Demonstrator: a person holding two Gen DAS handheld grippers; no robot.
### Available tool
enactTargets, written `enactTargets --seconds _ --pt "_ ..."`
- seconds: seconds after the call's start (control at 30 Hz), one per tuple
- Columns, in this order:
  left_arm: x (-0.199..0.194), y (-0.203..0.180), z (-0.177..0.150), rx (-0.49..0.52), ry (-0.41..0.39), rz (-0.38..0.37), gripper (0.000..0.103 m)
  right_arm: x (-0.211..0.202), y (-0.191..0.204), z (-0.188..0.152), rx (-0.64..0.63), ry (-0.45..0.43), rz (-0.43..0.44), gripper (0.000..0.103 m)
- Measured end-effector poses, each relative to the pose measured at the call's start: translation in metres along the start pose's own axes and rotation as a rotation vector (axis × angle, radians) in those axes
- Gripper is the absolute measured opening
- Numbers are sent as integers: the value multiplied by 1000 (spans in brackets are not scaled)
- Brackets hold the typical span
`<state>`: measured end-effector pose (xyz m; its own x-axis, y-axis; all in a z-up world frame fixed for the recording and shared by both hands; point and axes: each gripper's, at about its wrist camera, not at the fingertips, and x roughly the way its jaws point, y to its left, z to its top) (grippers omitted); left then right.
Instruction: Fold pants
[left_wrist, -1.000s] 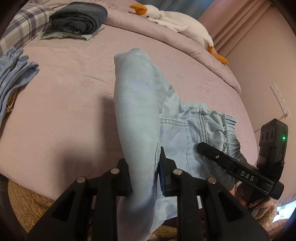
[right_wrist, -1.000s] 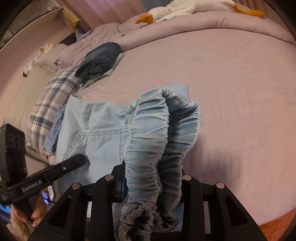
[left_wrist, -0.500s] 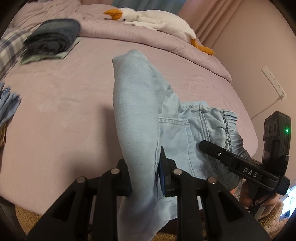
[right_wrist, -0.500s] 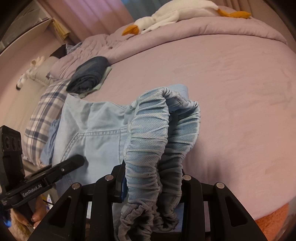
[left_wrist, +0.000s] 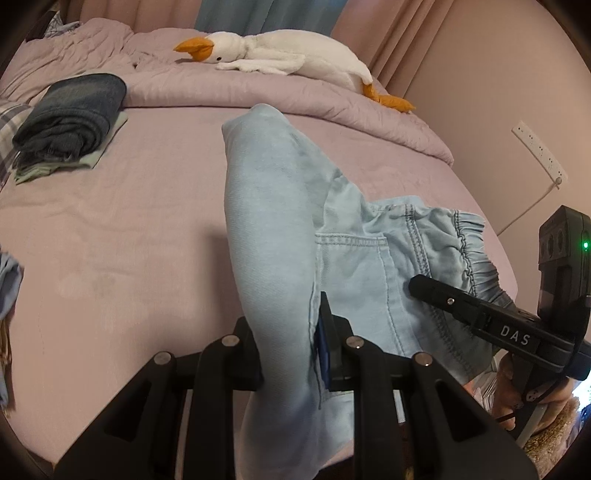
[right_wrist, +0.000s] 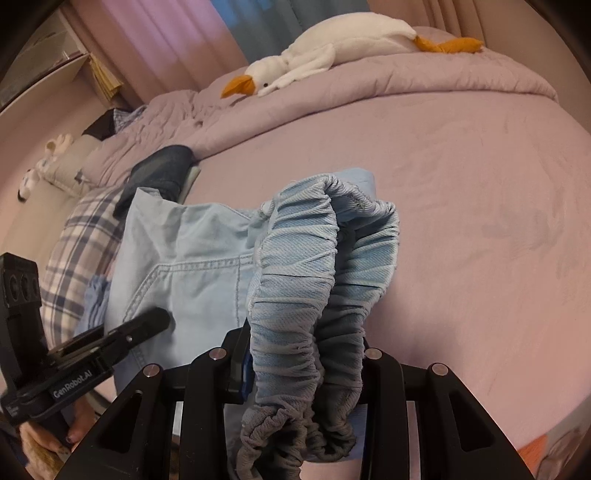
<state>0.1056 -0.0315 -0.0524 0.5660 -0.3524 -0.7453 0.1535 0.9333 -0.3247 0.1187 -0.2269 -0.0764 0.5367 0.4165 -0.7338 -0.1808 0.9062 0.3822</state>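
Note:
Light blue denim pants (left_wrist: 280, 229) hang between my two grippers above the lilac bed. My left gripper (left_wrist: 290, 354) is shut on the folded leg part of the pants, which stands up in a bunched fold in front of the camera. My right gripper (right_wrist: 303, 354) is shut on the gathered elastic waistband (right_wrist: 317, 280) of the pants. The right gripper also shows in the left wrist view (left_wrist: 480, 317) at the right, under the waistband. The left gripper shows in the right wrist view (right_wrist: 92, 350) at the lower left.
The lilac bed (left_wrist: 110, 229) stretches ahead. A stack of folded dark jeans (left_wrist: 70, 114) lies at the far left. A white plush goose (left_wrist: 280, 55) lies along the rolled duvet at the back. A plaid pillow (right_wrist: 81, 243) and more blue cloth (left_wrist: 9, 280) sit at the left edge.
Both grippers have moved with the pants towards the far side of the bed and tilted up; the goose and the curtains now fill more of each view. The grips have not changed.

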Motion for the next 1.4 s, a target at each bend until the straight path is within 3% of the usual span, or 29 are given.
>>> enactTargets --seconds 0.37,0.53,0.67,0.83,1.0,1.07,1.13,1.23,1.4 --pt "51 30 34 -47 32 36 21 36 -1 36 -11 16 -40 36" --pt "82 49 32 -94 92 44 21 65 -10 41 12 58 -35 36" --pt "114 64 18 -125 182 73 25 97 -21 33 37 148 -43 36" --pt "122 75 9 -163 177 67 34 117 -34 17 43 177 -73 43" --pt "111 72 2 -172 182 84 40 108 -34 12 38 172 -58 46" --pt "100 67 -5 -144 189 133 51 104 -36 12 36 178 -77 52" --pt "86 64 -11 -129 181 168 54 98 -44 11 45 184 -114 65" --pt "59 63 -20 -127 161 200 65 84 -49 9 59 179 -121 67" --pt "-7 50 -22 -114 17 202 91 41 -46 5 23 94 -148 69"
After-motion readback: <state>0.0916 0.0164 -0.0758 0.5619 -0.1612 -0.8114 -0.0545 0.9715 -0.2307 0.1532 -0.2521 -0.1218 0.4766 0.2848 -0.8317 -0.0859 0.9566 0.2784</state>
